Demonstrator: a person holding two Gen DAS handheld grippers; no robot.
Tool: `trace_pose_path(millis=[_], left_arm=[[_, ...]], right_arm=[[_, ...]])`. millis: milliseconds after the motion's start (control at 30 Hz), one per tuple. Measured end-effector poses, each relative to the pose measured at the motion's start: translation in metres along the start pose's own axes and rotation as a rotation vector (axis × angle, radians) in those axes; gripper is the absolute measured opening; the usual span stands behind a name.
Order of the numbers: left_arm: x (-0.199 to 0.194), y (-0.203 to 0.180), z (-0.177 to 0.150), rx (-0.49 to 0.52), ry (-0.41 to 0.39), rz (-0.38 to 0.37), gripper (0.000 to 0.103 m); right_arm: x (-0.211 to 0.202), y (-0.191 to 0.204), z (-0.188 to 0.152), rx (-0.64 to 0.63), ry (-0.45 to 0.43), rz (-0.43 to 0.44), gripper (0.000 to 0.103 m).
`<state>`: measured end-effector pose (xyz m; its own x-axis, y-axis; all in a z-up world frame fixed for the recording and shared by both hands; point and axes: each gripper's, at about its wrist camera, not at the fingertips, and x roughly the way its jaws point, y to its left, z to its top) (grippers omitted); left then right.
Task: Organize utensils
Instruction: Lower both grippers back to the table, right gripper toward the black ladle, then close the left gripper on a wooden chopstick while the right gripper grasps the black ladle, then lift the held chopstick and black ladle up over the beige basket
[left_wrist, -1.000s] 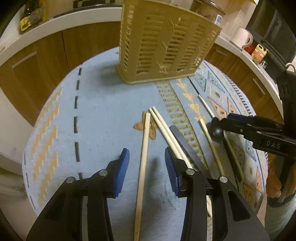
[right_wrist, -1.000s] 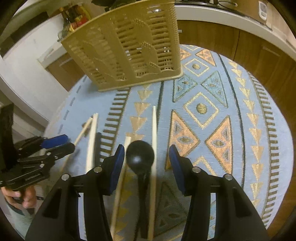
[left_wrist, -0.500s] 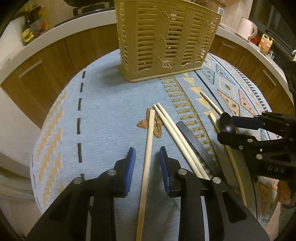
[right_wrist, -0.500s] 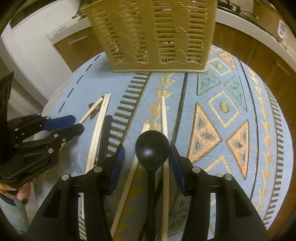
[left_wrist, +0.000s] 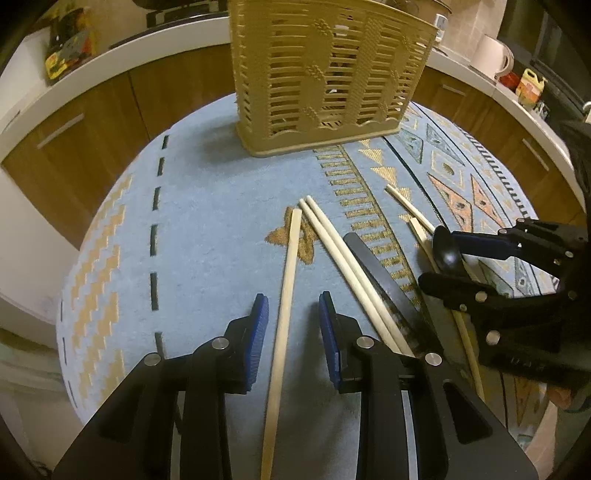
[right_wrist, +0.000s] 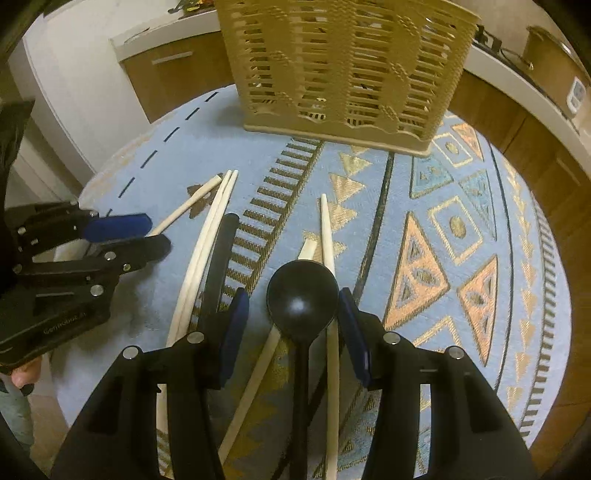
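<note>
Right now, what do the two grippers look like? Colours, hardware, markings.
Both alike: matte black angular plastic bodies, blue ribbed pads lining the jaws, round silver pivot pins. The left gripper shows faint pale lettering on its side in the right wrist view, too blurred to read. The right gripper has the same build. No cables visible. A bare fingertip shows at the left handle.

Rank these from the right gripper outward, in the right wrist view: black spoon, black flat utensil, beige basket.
1. Black spoon: between the right gripper's open fingers, over two chopsticks.
2. Black flat utensil: on the cloth just left of the fingers.
3. Beige basket: upright at the far edge, ahead.
</note>
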<state>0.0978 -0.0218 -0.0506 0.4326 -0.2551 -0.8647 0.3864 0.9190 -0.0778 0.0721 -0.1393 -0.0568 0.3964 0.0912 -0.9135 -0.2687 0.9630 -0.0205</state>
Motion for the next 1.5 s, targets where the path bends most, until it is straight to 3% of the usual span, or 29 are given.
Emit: trace_pose_path(millis=[33, 167, 200, 233, 267, 400, 567, 833, 967, 1300, 1400, 1500], left_arm=[[0.001, -0.002, 0.001, 0.007, 0.000, 0.005, 0.028], [0.005, -0.012, 0.006, 0.053, 0.010, 0.048, 0.026], [0.006, -0.013, 0.007, 0.063, 0.012, 0.063, 0.020], [0.006, -0.015, 0.008, 0.069, 0.012, 0.074, 0.007], [0.006, -0.014, 0.009, 0.064, 0.010, 0.088, 0.004], [0.003, 0.009, 0.008, -0.084, 0.000, -0.015, 0.004], [-0.001, 0.049, -0.003, -0.366, -0.017, -0.213, 0.004], [0.003, 0.054, -0.005, -0.427, -0.004, -0.216, 0.005], [0.003, 0.050, 0.001, -0.352, 0.025, -0.192, 0.006], [0.019, 0.011, 0.032, -0.058, 0.165, -0.086, 0.027], [0.022, -0.021, 0.026, 0.133, 0.170, 0.064, 0.025], [0.020, -0.032, 0.022, 0.150, 0.139, 0.076, 0.005]], right_arm=[[0.002, 0.003, 0.001, -0.009, -0.002, -0.018, 0.035], [0.002, 0.005, -0.001, -0.009, -0.006, -0.014, 0.034], [0.002, 0.004, -0.001, -0.008, -0.007, -0.012, 0.034], [0.001, 0.002, -0.003, -0.005, -0.009, -0.011, 0.034], [0.000, 0.001, -0.003, 0.002, -0.012, -0.008, 0.034], [-0.013, -0.018, -0.008, 0.048, -0.028, 0.020, 0.034], [-0.023, -0.040, -0.012, 0.113, -0.040, 0.068, 0.034], [-0.021, -0.048, -0.018, 0.138, -0.035, 0.065, 0.034], [-0.017, -0.047, -0.017, 0.135, -0.025, 0.074, 0.034], [-0.014, -0.046, -0.014, 0.113, -0.010, 0.087, 0.034], [-0.015, -0.046, -0.013, 0.112, -0.016, 0.091, 0.034], [-0.019, -0.048, -0.013, 0.117, -0.030, 0.094, 0.034]])
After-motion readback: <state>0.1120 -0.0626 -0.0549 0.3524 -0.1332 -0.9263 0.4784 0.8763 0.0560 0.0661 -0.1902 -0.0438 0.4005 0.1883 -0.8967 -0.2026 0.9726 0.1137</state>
